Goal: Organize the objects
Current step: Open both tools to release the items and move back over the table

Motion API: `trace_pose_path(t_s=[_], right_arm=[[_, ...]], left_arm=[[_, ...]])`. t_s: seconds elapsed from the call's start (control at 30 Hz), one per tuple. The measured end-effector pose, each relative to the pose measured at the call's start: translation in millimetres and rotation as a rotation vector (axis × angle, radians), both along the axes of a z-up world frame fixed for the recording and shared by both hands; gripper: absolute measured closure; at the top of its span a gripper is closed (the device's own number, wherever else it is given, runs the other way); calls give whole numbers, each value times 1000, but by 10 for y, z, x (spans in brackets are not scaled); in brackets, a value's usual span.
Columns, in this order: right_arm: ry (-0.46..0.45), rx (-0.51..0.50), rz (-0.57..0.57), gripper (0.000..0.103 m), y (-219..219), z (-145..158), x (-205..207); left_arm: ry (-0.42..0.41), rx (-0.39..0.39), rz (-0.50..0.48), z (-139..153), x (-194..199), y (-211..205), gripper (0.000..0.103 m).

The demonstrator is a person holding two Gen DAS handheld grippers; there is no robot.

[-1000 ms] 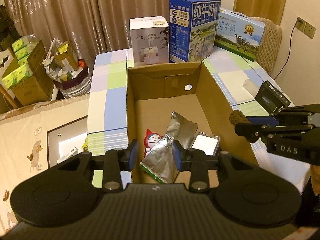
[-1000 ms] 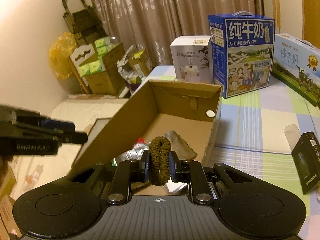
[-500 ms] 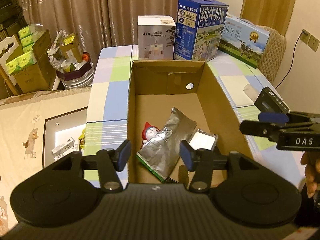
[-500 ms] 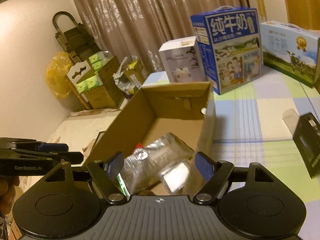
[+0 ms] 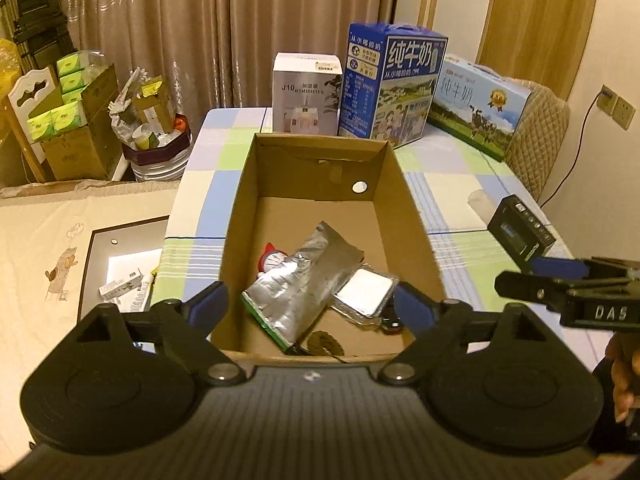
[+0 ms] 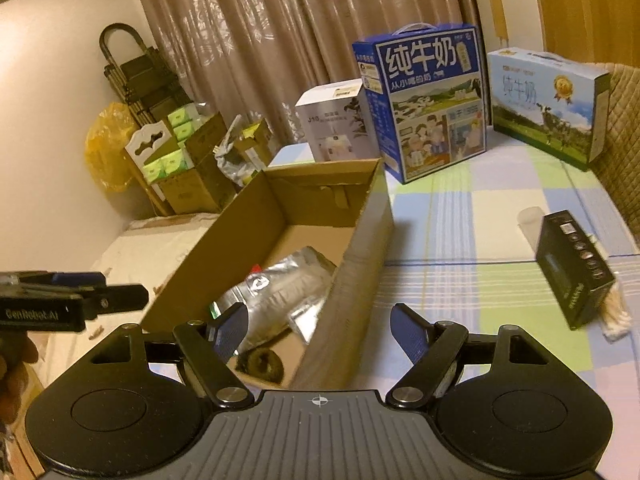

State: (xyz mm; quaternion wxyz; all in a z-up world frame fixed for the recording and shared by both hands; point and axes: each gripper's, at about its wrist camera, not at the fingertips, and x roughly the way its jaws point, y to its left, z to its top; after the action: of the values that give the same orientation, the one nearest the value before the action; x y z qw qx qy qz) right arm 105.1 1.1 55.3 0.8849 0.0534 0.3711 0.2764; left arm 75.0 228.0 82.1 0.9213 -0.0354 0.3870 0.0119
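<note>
Grippers, left [image 5: 310,306] and right [image 6: 320,330], just opened, both empty (foil pouch [image 5: 300,280] and hair tie [image 5: 325,342] now boxed, 6 o'clock).

Checked tablecloth [image 5: 208,184] under cardboard box [image 5: 412,232], milk cartons [image 5: 394,88], black device [image 5: 520,236].

The room is dim and yellow-orange, like lamp light at night. The crinkly silver foil bag [image 5: 302,280] shines with glare. Picture edges bend round and go dark. The brown cardboard box [image 6: 352,280] wall looks smeary up close.
</note>
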Motion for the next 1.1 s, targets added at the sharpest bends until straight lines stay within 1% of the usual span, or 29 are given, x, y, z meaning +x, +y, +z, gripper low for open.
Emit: trace_pose_path(t_s=[0.07, 0.17, 0.37, 0.5, 0.87, 1.1], right_arm=[[-9, -10, -2, 27, -68, 16, -50], [-15, -13, -16, 27, -188, 40, -111], [-24, -6, -54, 27, -455, 98, -183], [-33, -21, -83, 27, -641, 103, -226], [-26, -37, -172, 27, -1170, 46, -315], [-20, -24, -229, 27, -1437, 14, -311]], left_arm=[[-9, -8, 9, 12, -43, -54, 7], [-26, -11, 22, 24, -104, -144, 1], [-36, -47, 31, 16, -201, -315, 1], [-56, -58, 24, 20, -264, -464, 1], [-68, -56, -28, -26, -272, -876, 1], [-53, -48, -66, -40, -190, -1104, 1]])
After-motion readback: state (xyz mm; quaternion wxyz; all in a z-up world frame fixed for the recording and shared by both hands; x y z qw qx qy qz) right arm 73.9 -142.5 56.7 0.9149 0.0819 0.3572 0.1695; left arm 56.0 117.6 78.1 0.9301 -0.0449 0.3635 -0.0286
